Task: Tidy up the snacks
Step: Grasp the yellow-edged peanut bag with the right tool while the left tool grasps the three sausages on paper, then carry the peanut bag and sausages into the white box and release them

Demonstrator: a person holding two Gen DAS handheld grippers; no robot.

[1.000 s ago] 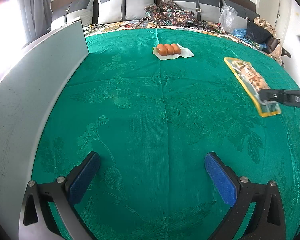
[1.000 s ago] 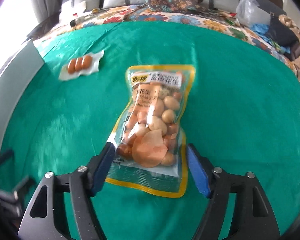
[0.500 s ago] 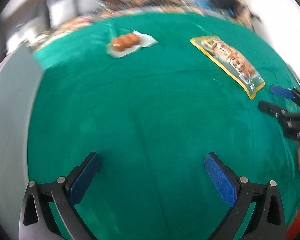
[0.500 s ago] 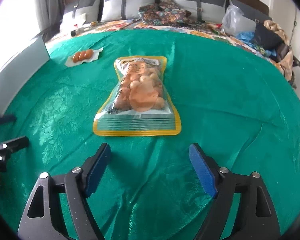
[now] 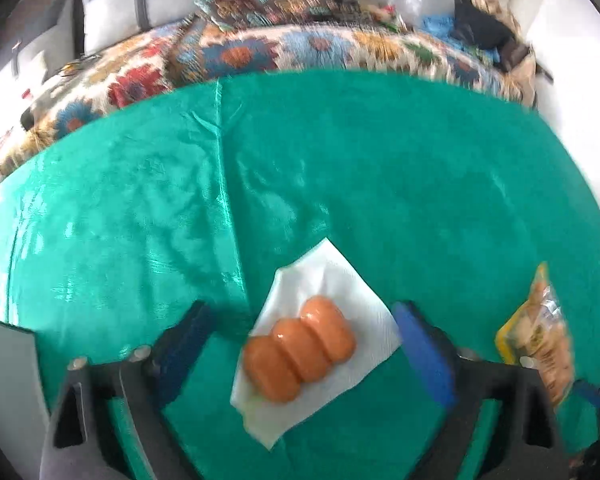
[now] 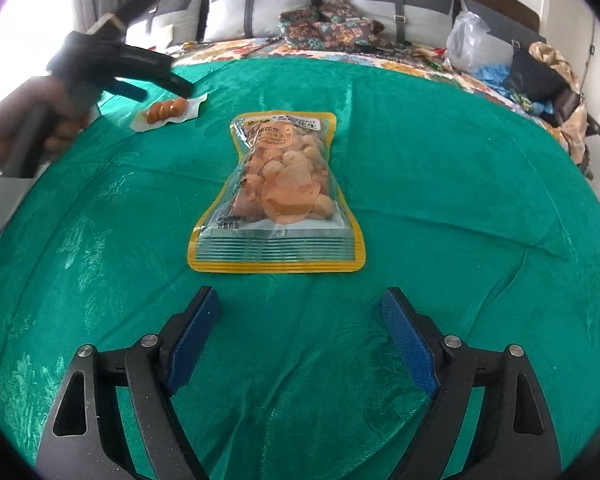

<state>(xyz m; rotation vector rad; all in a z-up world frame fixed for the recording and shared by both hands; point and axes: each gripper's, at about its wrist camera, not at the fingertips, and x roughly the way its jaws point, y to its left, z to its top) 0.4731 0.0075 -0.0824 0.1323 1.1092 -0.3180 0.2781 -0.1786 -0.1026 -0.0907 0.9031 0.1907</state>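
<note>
A pack of three orange sausages lies on a white napkin on the green cloth. My left gripper is open, its blue pads on either side of the sausages, not touching them. A yellow-edged bag of peanuts lies flat in the middle of the cloth; it also shows in the left wrist view. My right gripper is open and empty, a little short of the bag's near edge. The right wrist view shows the left gripper over the sausages.
A grey panel stands at the left edge of the green cloth. Behind the cloth lie a floral bedspread, grey pillows, a plastic bag and clothes.
My left gripper has swung forward and left across the cloth and now straddles the sausages. My right gripper has drawn back from the peanut bag, which lay between its pads a second ago.
</note>
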